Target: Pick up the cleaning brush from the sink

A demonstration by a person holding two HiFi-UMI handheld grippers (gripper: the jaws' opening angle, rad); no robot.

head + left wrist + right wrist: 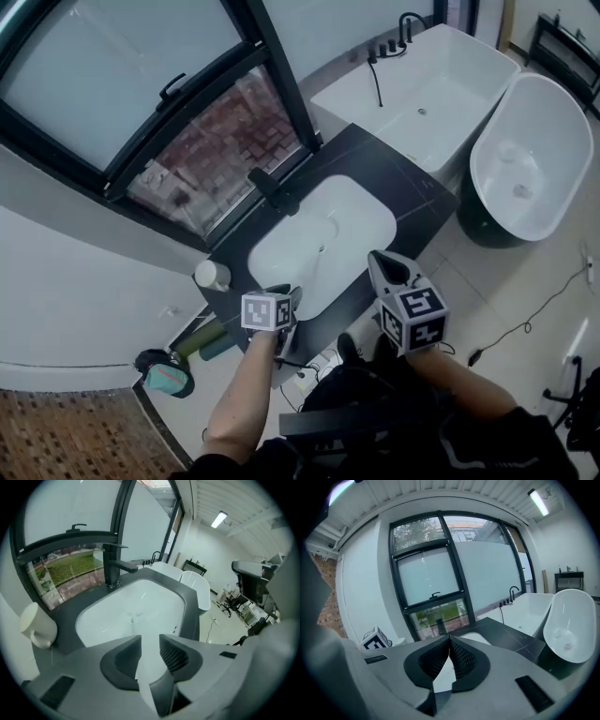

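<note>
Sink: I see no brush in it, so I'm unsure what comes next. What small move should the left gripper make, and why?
Probably ease the left gripper forward over the sink for a closer look: its fingers stand apart with nothing between them, it hangs at the near rim, and only a drain shows inside.

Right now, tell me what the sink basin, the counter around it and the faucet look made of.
The sink basin is likely glazed ceramic or cast resin: smooth white with a soft sheen. The counter looks like dark stone or a stone-look slab with a satin finish; faint pale lines cross it. The faucet is probably metal with a matt black coating: squared edges, no glint.
</note>
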